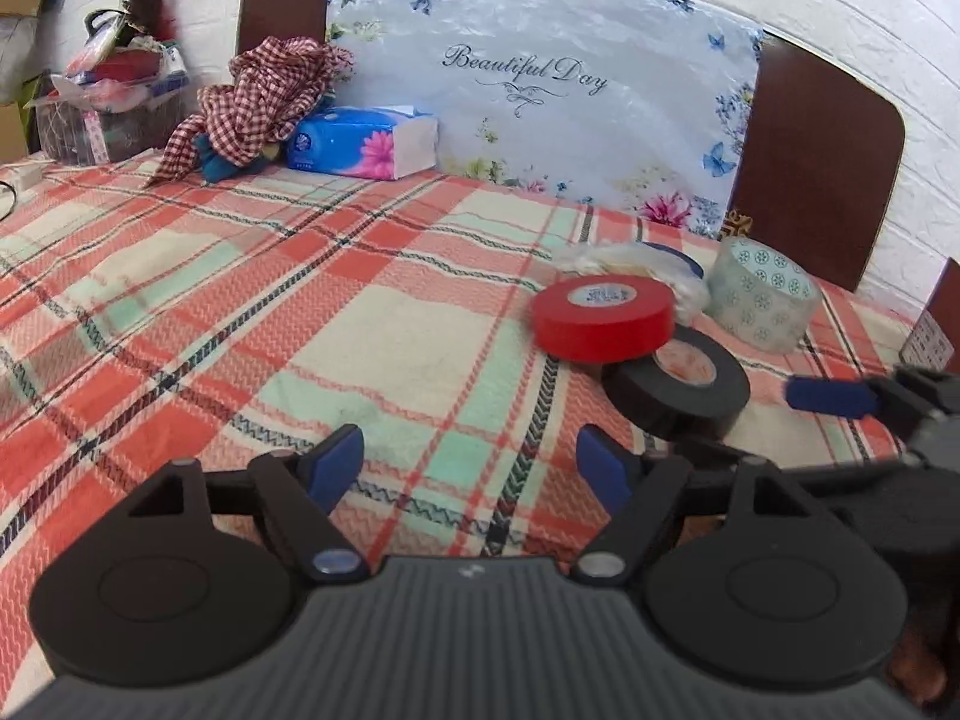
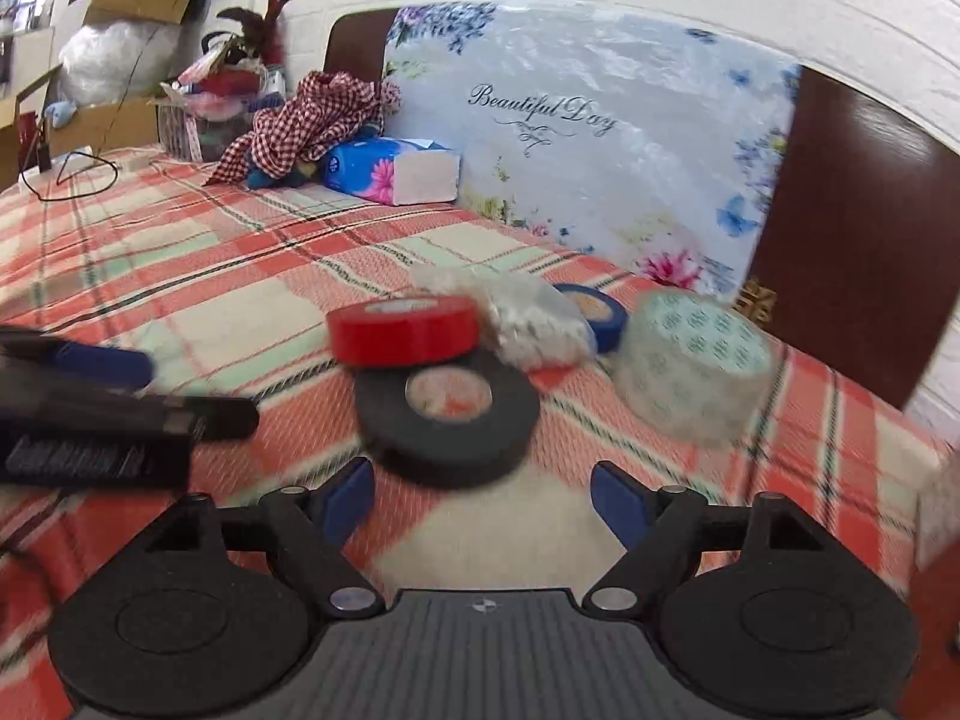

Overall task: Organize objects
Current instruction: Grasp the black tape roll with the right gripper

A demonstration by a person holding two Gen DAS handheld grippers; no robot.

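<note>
A red tape roll [image 1: 603,317] [image 2: 403,330] leans on a black tape roll [image 1: 678,387] [image 2: 447,417] on the plaid tablecloth [image 1: 270,312]. Behind them lie a crumpled clear plastic bag [image 1: 624,261] [image 2: 528,318], a blue tape roll [image 2: 597,315] and a patterned clear tape roll [image 1: 762,294] [image 2: 693,357]. My left gripper [image 1: 471,465] is open and empty, left of and nearer than the rolls. My right gripper [image 2: 483,492] is open and empty, just in front of the black roll. One of the right gripper's fingers [image 1: 831,396] shows at the right edge of the left wrist view.
A blue tissue pack [image 1: 360,141] [image 2: 390,171], a checked cloth [image 1: 258,96] and a basket of clutter [image 1: 108,102] stand at the back left. A floral "Beautiful Day" board [image 1: 540,90] leans against dark chair backs [image 1: 816,162]. A cable [image 2: 66,177] lies far left.
</note>
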